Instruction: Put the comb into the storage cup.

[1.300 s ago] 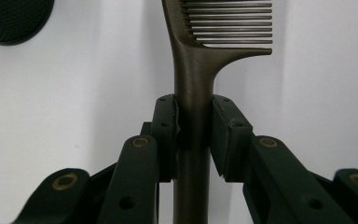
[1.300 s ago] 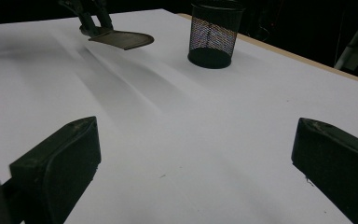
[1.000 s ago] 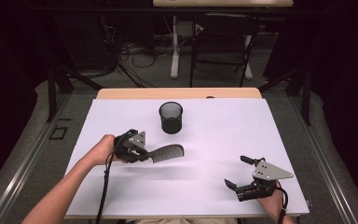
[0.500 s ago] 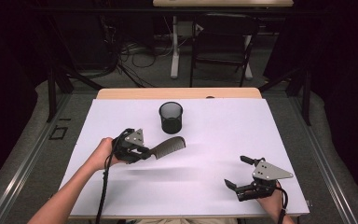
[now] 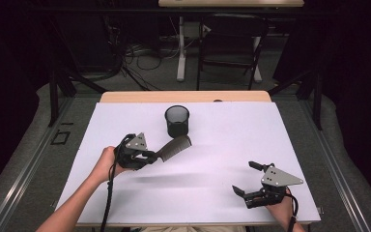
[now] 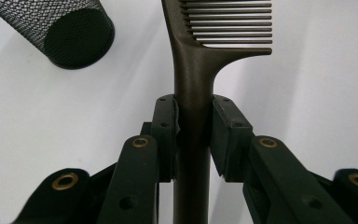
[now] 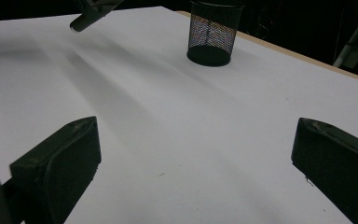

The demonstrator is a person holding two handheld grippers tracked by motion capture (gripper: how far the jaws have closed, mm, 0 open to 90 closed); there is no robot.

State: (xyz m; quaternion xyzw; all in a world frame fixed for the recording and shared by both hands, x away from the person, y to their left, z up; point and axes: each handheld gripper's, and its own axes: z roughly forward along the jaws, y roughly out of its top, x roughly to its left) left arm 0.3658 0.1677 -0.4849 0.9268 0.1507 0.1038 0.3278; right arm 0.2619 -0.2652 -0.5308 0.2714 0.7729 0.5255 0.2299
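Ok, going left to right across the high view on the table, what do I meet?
Left gripper → comb, clamped by its handle → right gripper, jaws open, holding nothing. The mesh cup overlaps the comb's span, so I leave it out.

Dark brown-grey comb (image 6: 193, 65), plain, with fine parallel teeth. Black cup (image 5: 177, 121) with a fine mesh pattern. Black tongs (image 6: 193, 126), brass-coloured rivets. White tabletop (image 5: 222, 145), light wood edge at the far side.
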